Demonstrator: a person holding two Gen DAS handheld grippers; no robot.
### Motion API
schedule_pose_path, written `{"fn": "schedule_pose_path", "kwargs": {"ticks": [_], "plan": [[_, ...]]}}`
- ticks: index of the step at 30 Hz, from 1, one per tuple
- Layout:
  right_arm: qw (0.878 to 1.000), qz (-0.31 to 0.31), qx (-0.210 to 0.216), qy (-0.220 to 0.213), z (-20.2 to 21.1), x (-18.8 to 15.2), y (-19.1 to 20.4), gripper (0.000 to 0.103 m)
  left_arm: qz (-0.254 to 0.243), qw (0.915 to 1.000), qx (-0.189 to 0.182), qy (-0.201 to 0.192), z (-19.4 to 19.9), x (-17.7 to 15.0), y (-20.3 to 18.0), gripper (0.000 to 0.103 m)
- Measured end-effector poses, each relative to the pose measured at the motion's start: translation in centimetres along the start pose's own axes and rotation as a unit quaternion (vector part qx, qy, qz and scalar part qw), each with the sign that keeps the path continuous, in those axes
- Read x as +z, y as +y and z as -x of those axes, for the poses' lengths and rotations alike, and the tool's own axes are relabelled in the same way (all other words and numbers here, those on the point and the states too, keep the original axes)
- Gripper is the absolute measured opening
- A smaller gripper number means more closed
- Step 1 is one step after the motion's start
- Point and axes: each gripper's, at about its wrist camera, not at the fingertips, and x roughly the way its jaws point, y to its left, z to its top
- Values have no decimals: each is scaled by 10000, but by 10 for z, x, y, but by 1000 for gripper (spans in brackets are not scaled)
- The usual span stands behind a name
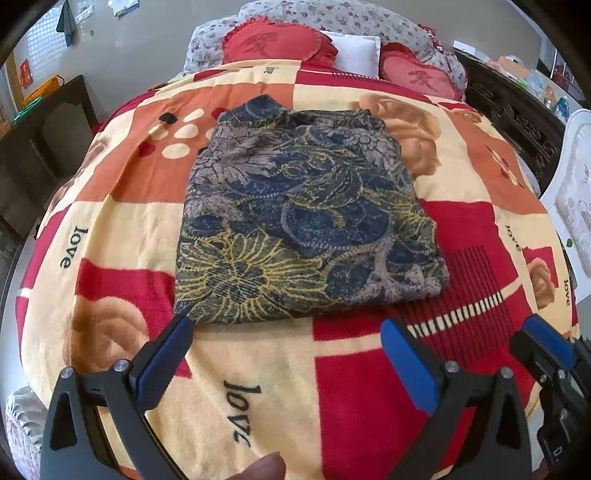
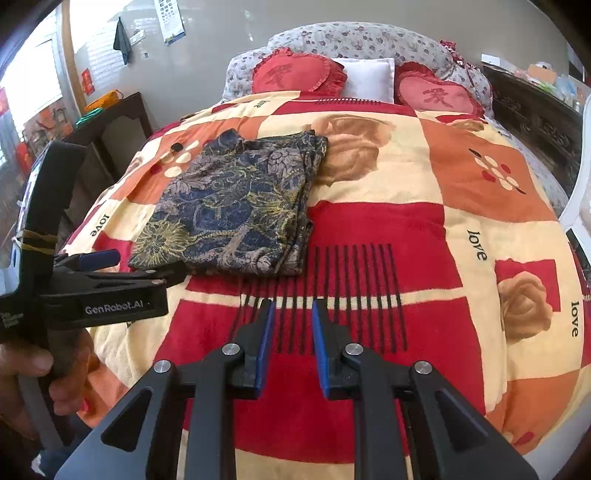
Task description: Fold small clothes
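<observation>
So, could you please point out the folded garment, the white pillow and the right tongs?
folded garment (image 1: 295, 206): left wrist view, middle of its top layer.
white pillow (image 2: 367, 79): right wrist view, centre of its face.
right tongs (image 2: 293, 317): right wrist view, midway between fingertips.

Your folded garment (image 1: 306, 214) lies flat on the blanket (image 1: 258, 387) that covers the bed, nearer the foot than the head. Behind it, at the head of the bed, a small pillow (image 1: 358, 51) sits between two heart cushions (image 1: 277, 42), all leaning on a long bolster (image 1: 332, 14). Your left hand-held gripper (image 1: 286, 358) hovers just before the garment's near edge, and your right hand-held gripper (image 2: 293, 314) is beside it, to the garment's right. A side cabinet (image 2: 110, 136) stands left of the bed.
</observation>
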Motion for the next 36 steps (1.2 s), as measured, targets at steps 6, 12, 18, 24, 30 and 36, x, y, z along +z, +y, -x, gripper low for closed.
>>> {"fn": "schedule_pose_path", "kwargs": {"ticks": [6,12,18,24,30,36], "plan": [[10000,-4,13,-73,5,7,1,36,27,10000,-50,9,0,2,0,103],[9999,26,20,-129,10,13,3,36,32,10000,-2,14,-1,1,1,103],[9998,-125,-24,-125,10,14,0,36,44,9999,-24,-106,2,0,1,103],[9992,-330,-19,-218,11,15,-7,45,288,9993,-48,-246,9,4,5,103],[9994,-325,-27,-120,11,15,-8,57,274,9995,-47,-132,7,3,5,103],[9997,-215,30,-106,14,16,-2,74,302,9995,-41,-105,7,2,8,103]]}}
